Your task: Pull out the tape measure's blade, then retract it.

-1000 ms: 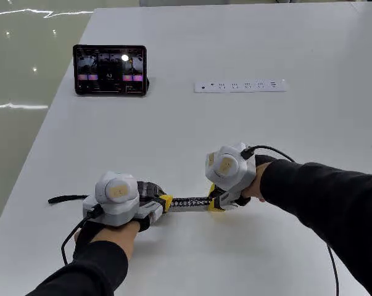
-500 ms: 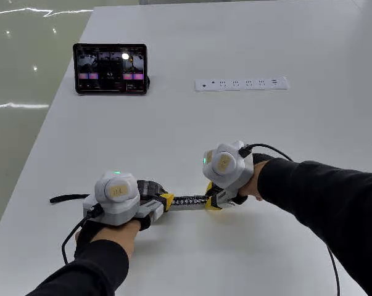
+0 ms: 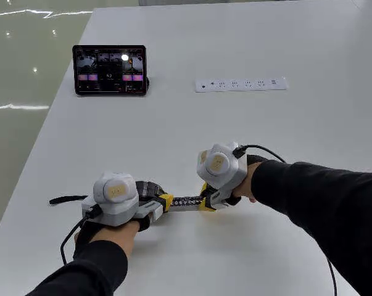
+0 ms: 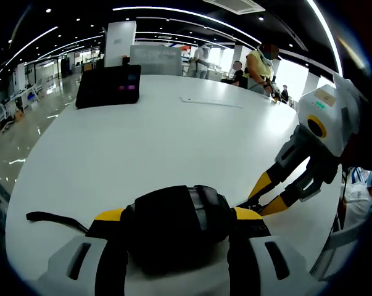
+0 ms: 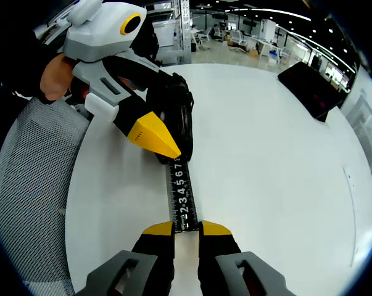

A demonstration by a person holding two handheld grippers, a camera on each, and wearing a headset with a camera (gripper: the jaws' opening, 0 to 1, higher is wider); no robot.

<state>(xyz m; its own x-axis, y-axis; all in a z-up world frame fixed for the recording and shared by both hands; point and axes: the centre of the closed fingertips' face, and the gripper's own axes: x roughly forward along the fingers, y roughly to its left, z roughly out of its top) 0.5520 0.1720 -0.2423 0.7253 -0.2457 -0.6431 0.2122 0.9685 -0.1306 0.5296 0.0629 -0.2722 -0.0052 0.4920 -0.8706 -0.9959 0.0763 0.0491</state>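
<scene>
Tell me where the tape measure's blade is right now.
Head view, lower centre: the blade spans from the case in the left gripper to the right gripper, which clamps its tip.

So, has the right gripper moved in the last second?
Yes. The right gripper, holding the blade, has slid left toward the tape measure, judged against the power strip.

tablet (image 3: 110, 69) propped, far left | power strip (image 3: 240, 85) flat, to its right | white table (image 3: 204, 37)

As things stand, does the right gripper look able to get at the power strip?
Probably not yet: the right gripper is shut on the blade and must let go first. Nothing stands between it and the power strip.
</scene>
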